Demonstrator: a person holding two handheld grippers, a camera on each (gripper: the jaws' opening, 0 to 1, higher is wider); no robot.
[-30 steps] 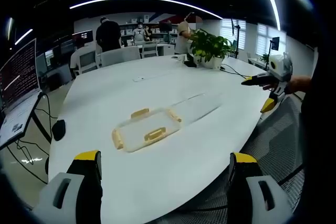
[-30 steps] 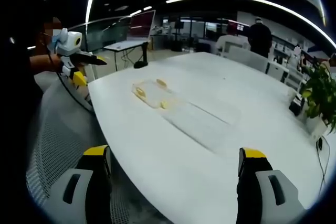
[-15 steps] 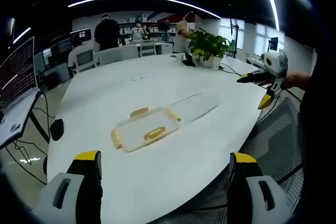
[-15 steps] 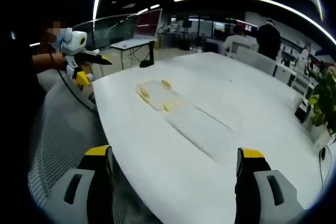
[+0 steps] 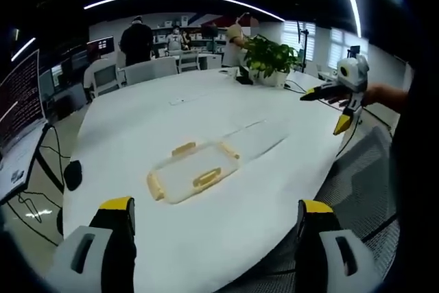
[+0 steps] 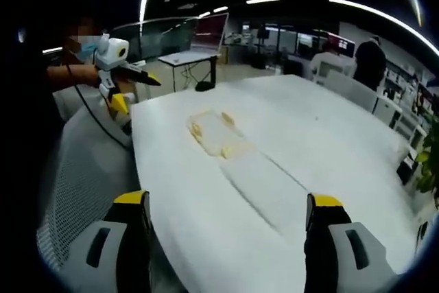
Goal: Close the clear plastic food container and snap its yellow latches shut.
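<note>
Worktop (image 5: 206,238): large, white, matte, rounded edge; we keep both approaches low over it.

Clear plastic food container (image 5: 194,173): shallow, rectangular, transparent, lying mid-worktop with its clear lid (image 5: 257,138) flat beside it, unclosed. We judge the lid must seat squarely before any latch is pressed.

Yellow latches (image 5: 206,178): small hinged tabs, splayed outward; we press each down at its middle.

Left tongs (image 5: 212,238): wide open, empty, well short of the container.

Right tongs (image 6: 226,238): likewise spread, empty.
</note>
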